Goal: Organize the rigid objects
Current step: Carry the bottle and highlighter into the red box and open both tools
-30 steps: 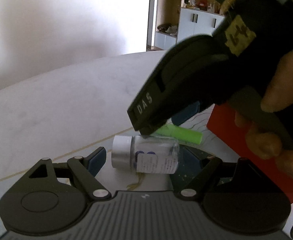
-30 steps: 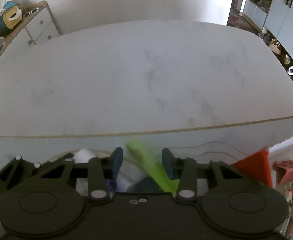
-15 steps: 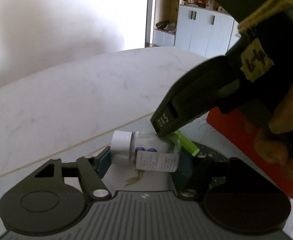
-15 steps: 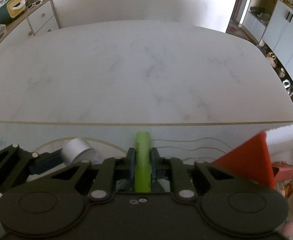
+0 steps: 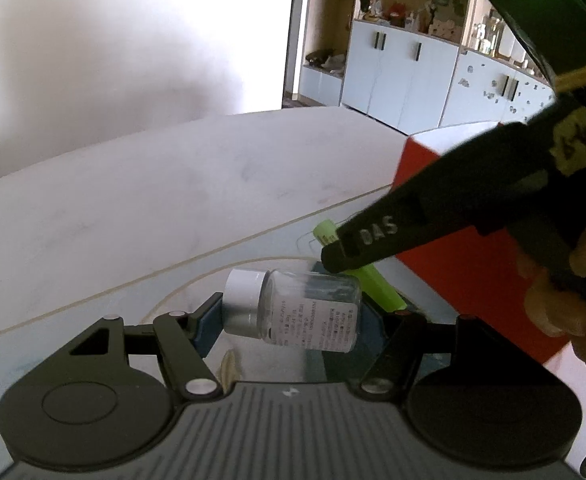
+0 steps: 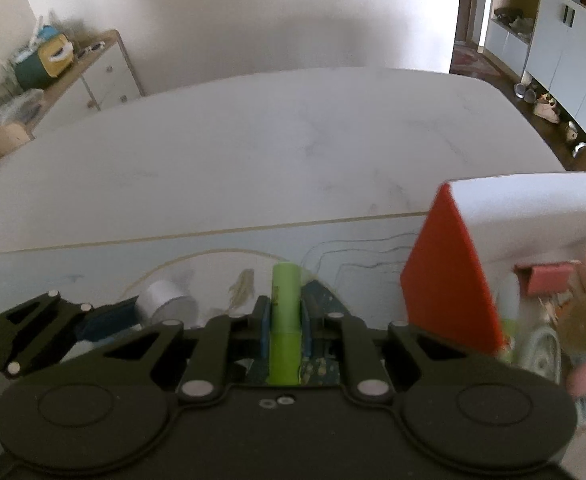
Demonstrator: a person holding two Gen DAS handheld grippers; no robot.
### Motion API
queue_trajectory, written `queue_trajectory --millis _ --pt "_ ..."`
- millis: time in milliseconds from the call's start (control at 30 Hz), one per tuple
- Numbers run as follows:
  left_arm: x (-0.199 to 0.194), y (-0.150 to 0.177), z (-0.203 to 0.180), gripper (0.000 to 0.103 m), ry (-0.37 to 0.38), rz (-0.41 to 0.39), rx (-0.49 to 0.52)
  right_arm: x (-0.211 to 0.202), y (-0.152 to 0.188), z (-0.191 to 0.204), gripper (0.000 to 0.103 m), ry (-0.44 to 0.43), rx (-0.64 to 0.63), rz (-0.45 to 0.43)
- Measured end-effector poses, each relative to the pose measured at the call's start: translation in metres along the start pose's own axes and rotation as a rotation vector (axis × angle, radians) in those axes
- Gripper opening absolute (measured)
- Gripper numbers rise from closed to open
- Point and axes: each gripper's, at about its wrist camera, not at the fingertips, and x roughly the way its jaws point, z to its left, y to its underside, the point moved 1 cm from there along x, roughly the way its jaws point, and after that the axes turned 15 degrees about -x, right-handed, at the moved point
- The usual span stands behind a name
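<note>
Closest in, the right gripper has its two blue pads pressed flat against the sides of a green tube, which runs straight out along the fingers and pokes past their tips — a lengthwise hold that looks chosen to keep it from rolling or swinging while it is carried. The left gripper grips a clear vial crosswise, silver cap toward its left pad and the labelled glass body toward the right; I judge it lifted clear of the pale mat, though the gap beneath is hard to read. Holding the vial across its length suits a short, stout cylinder. Just beyond the right fingers' tips and off to their right stands a red-sided box with a white top, probably where these items belong. The right wrist view alone shows what lies past that box — a jumble of pink and yellow things, too blurred to name — and only the vial's cap, left of its own fingers. The left wrist view supplies what that one cannot: the vial's label, the tube angled down behind the vial's right end, and the bare hand around the other tool's handle, with the white table stretching away behind.
</note>
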Motion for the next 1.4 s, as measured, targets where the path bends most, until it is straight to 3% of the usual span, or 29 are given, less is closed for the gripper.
queue_trajectory --millis 467,667,1000,1400 --pt "-0.069 -0.028 -0.023 0.069 0.028 -0.026 0.006 -0.089 0.022 -0.024 0.015 -0.027 0.071 -0.108" --pt "-0.063 -0.056 -0.054 0.069 0.026 -0.035 0.006 -0.112 0.032 -0.037 0.015 -0.044 0.067 -0.134" --pt "-0.073 -0.068 -0.102 0.069 0.033 -0.057 0.016 -0.143 0.052 -0.089 0.015 -0.059 0.07 -0.176" --pt "-0.041 -0.077 -0.171 0.069 0.033 -0.045 0.023 -0.153 0.078 -0.165 0.015 -0.04 0.095 -0.182"
